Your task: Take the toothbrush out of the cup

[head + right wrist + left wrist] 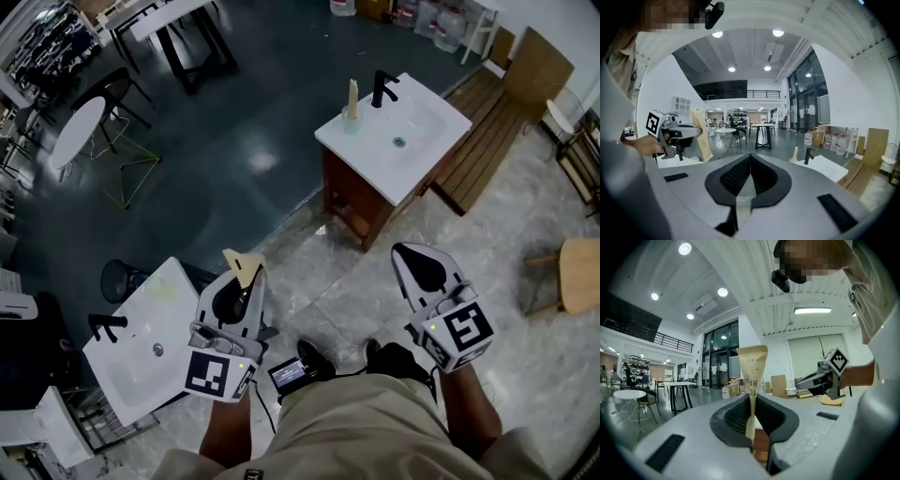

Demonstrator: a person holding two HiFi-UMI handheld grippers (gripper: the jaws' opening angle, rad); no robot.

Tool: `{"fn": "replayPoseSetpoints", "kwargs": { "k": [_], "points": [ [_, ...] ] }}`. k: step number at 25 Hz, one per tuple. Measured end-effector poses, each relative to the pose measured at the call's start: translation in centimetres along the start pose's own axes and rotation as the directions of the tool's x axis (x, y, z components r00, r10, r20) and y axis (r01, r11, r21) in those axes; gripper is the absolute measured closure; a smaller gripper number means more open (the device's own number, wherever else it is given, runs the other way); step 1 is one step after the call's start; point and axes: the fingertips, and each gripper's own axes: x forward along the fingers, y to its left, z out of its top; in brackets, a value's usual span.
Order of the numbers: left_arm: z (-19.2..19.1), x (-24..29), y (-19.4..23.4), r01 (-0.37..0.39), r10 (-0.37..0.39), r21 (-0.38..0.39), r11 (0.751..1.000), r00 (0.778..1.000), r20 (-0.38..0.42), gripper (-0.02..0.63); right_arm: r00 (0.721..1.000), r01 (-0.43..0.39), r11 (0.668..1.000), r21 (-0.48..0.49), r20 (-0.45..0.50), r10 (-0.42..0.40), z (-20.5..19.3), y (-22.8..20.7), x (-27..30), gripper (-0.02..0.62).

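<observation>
Left gripper [249,277] is clamped tight on the toothbrush [752,366], still in its brown paper sleeve, held upright in the air. Right gripper [749,158] is pinched closed on nothing. The cup [350,119] sits well away on the white sink counter [417,155], near the black tap [382,89].

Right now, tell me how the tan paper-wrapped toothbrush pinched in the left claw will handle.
The tan paper-wrapped toothbrush stands straight up from the left claw without drooping, so it is probably stiff. It looks thin and flat, so likely light. Pinched low down, it may pivot if swung.
</observation>
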Motion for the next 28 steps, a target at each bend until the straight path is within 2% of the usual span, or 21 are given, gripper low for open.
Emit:
{"fn": "replayPoseSetpoints", "kwargs": {
  "k": [3, 7, 15, 22, 28],
  "points": [
    [0.2, 2.1, -0.8, -0.001, 0.001, -0.001, 1.000, 1.000, -0.001, 0.575, 1.000, 0.003, 1.000, -0.004, -0.018, -0.003, -0.4, -2.3, -0.4, 0.590],
    [0.3, 6.7, -2.5, -0.024, 0.024, 0.014, 1.000, 1.000, -0.014, 0.575, 0.999, -0.017, 1.000, 0.015, -0.027, 0.017, -1.5, -7.6, -0.5, 0.591],
    [1.6, 17.9, -6.6, -0.164, 0.165, 0.025, 0.986, 0.986, -0.037, 0.575, 0.991, -0.133, 0.991, 0.004, -0.018, 0.133, -2.2, -21.0, 0.9, 0.589],
    [3.6, 23.0, -6.8, -0.261, 0.263, 0.041, 0.965, 0.964, -0.048, 0.575, 0.979, -0.203, 0.979, 0.008, -0.016, 0.203, -0.9, -27.5, 3.6, 0.589],
    [2.9, 24.9, -5.2, -0.293, 0.296, 0.043, 0.955, 0.953, -0.073, 0.575, 0.973, -0.232, 0.973, 0.014, -0.006, 0.232, -1.2, -30.0, 7.4, 0.589]
  ]
}}
